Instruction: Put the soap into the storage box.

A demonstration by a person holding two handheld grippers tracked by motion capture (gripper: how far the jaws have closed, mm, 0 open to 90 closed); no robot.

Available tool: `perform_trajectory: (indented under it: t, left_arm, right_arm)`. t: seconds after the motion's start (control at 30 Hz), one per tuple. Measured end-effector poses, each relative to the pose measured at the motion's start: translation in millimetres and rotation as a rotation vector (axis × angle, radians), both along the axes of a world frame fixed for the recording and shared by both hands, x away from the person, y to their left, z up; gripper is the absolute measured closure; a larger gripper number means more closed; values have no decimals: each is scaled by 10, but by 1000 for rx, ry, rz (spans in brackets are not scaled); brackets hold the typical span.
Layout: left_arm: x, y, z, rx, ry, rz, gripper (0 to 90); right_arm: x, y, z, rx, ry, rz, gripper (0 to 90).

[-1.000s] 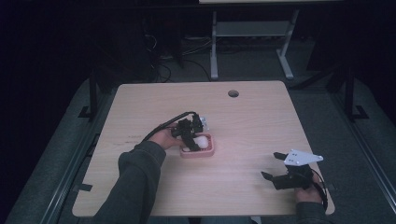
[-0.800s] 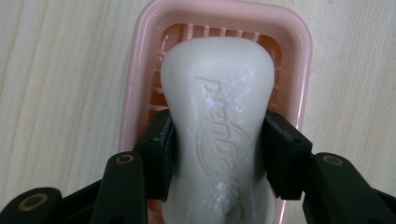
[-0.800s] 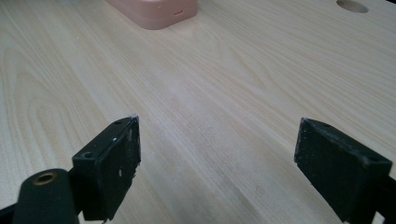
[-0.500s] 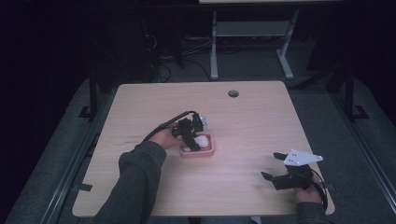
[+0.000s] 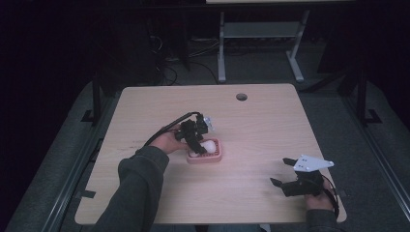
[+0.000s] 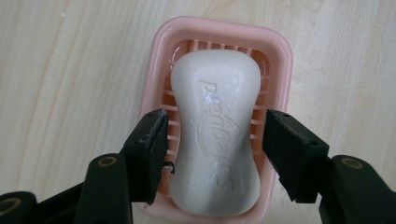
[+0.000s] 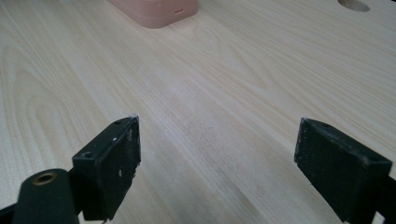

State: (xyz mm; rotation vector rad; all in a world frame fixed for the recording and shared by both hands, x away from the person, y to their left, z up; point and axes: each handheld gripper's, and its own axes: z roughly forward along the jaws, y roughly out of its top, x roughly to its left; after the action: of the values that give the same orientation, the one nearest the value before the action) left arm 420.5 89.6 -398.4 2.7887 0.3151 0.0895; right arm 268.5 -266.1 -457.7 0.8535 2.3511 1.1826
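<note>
The white soap bar (image 6: 215, 135) lies in the pink soap dish (image 6: 154, 70) on the table (image 5: 270, 125), the left gripper (image 6: 215, 140) having just opened its jaws clear of it (soap between them), while the right gripper (image 7: 217, 163) rests wide open, well apart.

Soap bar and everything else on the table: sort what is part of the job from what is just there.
In the job:
- white soap bar, lying in the dish
- pink soap dish
- left gripper, jaws just opening, pads off the soap

Just there:
- right gripper, open over bare wood
- cable hole in the table
</note>
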Motion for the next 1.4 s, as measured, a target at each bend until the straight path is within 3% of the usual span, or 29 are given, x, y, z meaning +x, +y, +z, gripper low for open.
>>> perform_trajectory:
  t: [0.73, 1.4]
  left_arm:
    - [-121, 169, 146, -42, -14, 29, 350]
    - [-282, 366, 183, -45, -12, 54, 321]
  right_arm:
    - [1, 7, -6, 2, 7, -12, 138]
    - [13, 34, -16, -11, 13, -16, 138]
